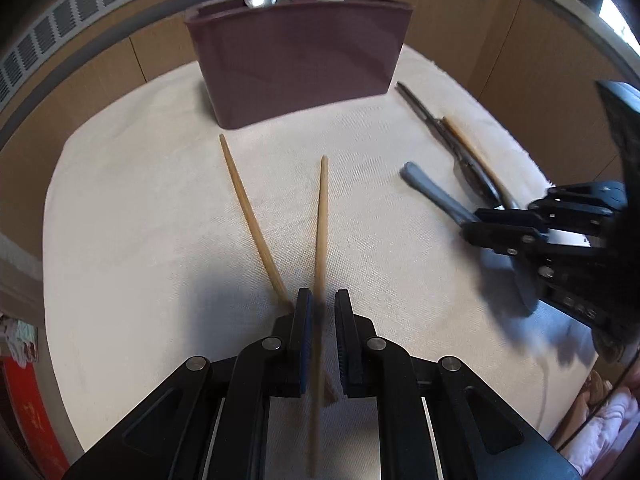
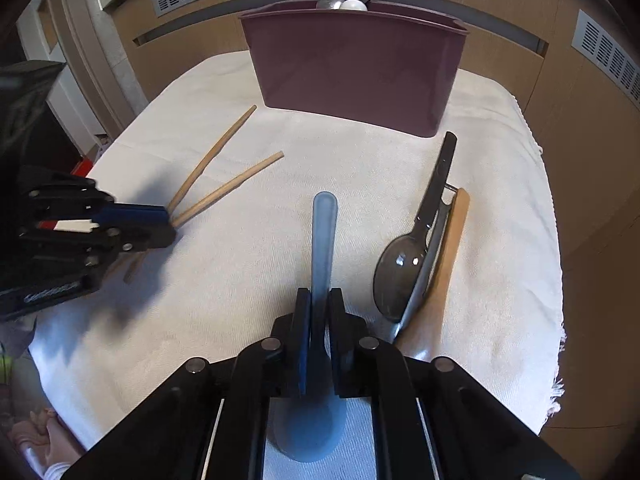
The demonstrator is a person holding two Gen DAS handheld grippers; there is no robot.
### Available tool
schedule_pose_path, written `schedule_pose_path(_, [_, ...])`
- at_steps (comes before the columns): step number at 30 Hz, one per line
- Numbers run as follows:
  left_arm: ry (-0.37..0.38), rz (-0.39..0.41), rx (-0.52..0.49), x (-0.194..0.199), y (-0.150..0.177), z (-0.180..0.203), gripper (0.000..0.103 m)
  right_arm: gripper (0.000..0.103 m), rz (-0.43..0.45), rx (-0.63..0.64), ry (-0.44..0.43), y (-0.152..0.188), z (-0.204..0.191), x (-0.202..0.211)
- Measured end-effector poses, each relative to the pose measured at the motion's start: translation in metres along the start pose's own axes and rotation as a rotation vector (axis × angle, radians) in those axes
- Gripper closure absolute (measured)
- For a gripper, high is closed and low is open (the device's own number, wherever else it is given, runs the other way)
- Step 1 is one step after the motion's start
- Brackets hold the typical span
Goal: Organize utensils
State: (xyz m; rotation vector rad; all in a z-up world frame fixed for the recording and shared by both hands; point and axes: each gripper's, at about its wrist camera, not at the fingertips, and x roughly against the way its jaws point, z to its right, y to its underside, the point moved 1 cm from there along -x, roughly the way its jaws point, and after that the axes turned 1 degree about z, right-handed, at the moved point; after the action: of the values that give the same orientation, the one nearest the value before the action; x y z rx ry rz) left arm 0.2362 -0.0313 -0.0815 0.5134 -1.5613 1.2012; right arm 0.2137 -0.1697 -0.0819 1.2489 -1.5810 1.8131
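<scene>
Left gripper (image 1: 320, 312) clamped on one tan wooden chopstick (image 1: 321, 216), shaft running forward out of the jaws toward the maroon plastic utensil caddy (image 1: 296, 64). Second wooden chopstick (image 1: 250, 216) lying just beside the left pad, splayed off to the left on the cream woven cloth (image 1: 140, 220).

Right gripper (image 2: 319, 308) squeezed tight on the pale blue plastic spoon (image 2: 323, 232), handle pointing ahead, bowl tucked back under the fingers. Just right of it: dark translucent spoon (image 2: 400, 272), grey-handled utensil and a wooden-handled one, bunched together.

Looks like the pick-up step, both hands loaded at once. Next up, probably: lift clear of the cloth, carry forward, tip upright, drop into the caddy beside the spoons already poking out. Careful with that chopstick pivoting.
</scene>
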Motion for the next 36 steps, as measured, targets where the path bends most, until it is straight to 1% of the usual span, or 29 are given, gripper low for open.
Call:
schedule_pose_path(1, [0.013, -0.028, -0.003, -0.005, -0.003, 0.001, 0.091, 0.095, 0.005, -0.007, -0.006, 0.003, 0.003, 0.003])
schedule_pose_path(2, [0.016, -0.039, -0.007, -0.008, -0.005, 0.002, 0.088, 0.095, 0.009, -0.012, -0.013, 0.006, 0.004, 0.005])
schedule_pose_path(3, [0.028, -0.055, -0.009, -0.009, -0.008, 0.003, 0.081, 0.095, 0.011, -0.013, -0.017, 0.007, 0.005, 0.005])
schedule_pose_path(5, [0.077, -0.103, 0.011, -0.013, -0.016, 0.002, 0.074, 0.095, 0.016, -0.023, -0.027, 0.012, 0.01, 0.007])
schedule_pose_path(6, [0.079, -0.122, 0.015, -0.014, -0.019, 0.003, 0.074, 0.095, 0.018, -0.029, -0.034, 0.013, 0.011, 0.007])
schedule_pose_path(8, [0.051, -0.154, 0.001, -0.017, -0.024, 0.007, 0.075, 0.095, 0.026, -0.049, -0.047, 0.015, 0.014, 0.008])
schedule_pose_path(9, [0.027, -0.158, -0.005, -0.018, -0.026, 0.009, 0.08, 0.095, 0.03, -0.058, -0.052, 0.014, 0.015, 0.008])
schedule_pose_path(10, [-0.001, -0.155, -0.016, -0.018, -0.027, 0.012, 0.082, 0.095, 0.041, -0.072, -0.06, 0.014, 0.016, 0.01])
schedule_pose_path(11, [-0.014, -0.145, -0.017, -0.018, -0.027, 0.014, 0.09, 0.095, 0.053, -0.085, -0.066, 0.014, 0.018, 0.013])
schedule_pose_path(12, [-0.011, -0.134, -0.002, -0.017, -0.026, 0.015, 0.095, 0.095, 0.063, -0.091, -0.07, 0.013, 0.018, 0.015])
schedule_pose_path(13, [-0.003, -0.113, 0.018, -0.014, -0.025, 0.015, 0.095, 0.095, 0.079, -0.097, -0.077, 0.013, 0.018, 0.019])
schedule_pose_path(14, [0.0, -0.074, 0.033, -0.009, -0.022, 0.016, 0.095, 0.095, 0.093, -0.101, -0.08, 0.012, 0.018, 0.023])
schedule_pose_path(16, [-0.003, 0.024, 0.062, 0.004, -0.014, 0.018, 0.095, 0.095, 0.122, -0.106, -0.081, 0.013, 0.017, 0.032])
schedule_pose_path(18, [0.022, 0.125, 0.122, 0.019, -0.002, 0.019, 0.095, 0.095, 0.138, -0.113, -0.075, 0.013, 0.016, 0.038])
schedule_pose_path(20, [0.021, 0.188, 0.164, 0.026, 0.009, 0.019, 0.095, 0.095, 0.137, -0.112, -0.073, 0.013, 0.015, 0.041])
schedule_pose_path(21, [0.002, 0.194, 0.155, 0.025, 0.012, 0.021, 0.095, 0.095, 0.135, -0.107, -0.063, 0.013, 0.014, 0.042])
schedule_pose_path(23, [-0.04, 0.161, 0.13, 0.017, 0.014, 0.024, 0.094, 0.095, 0.134, -0.089, -0.042, 0.014, 0.011, 0.045])
schedule_pose_path(24, [-0.042, 0.131, 0.109, 0.011, 0.014, 0.025, 0.093, 0.095, 0.137, -0.086, -0.038, 0.015, 0.011, 0.048])
schedule_pose_path(25, [-0.029, 0.087, 0.07, 0.006, 0.014, 0.027, 0.093, 0.095, 0.142, -0.086, -0.038, 0.016, 0.01, 0.051])
schedule_pose_path(26, [-0.04, 0.066, 0.049, 0.003, 0.013, 0.028, 0.092, 0.095, 0.144, -0.088, -0.039, 0.017, 0.01, 0.053])
schedule_pose_path(27, [-0.06, 0.057, 0.032, 0.001, 0.013, 0.027, 0.089, 0.095, 0.144, -0.094, -0.04, 0.018, 0.011, 0.052])
schedule_pose_path(29, [-0.094, 0.033, 0.008, -0.005, 0.009, 0.027, 0.089, 0.095, 0.137, -0.099, -0.047, 0.02, 0.011, 0.051])
schedule_pose_path(30, [-0.099, 0.018, 0.009, -0.009, 0.007, 0.026, 0.089, 0.095, 0.135, -0.097, -0.047, 0.02, 0.01, 0.051])
schedule_pose_path(35, [-0.066, -0.016, -0.005, -0.016, -0.003, 0.025, 0.091, 0.095, 0.134, -0.105, -0.055, 0.023, 0.015, 0.049])
schedule_pose_path(36, [-0.067, -0.018, -0.025, -0.017, -0.004, 0.027, 0.092, 0.095, 0.133, -0.11, -0.057, 0.023, 0.016, 0.047])
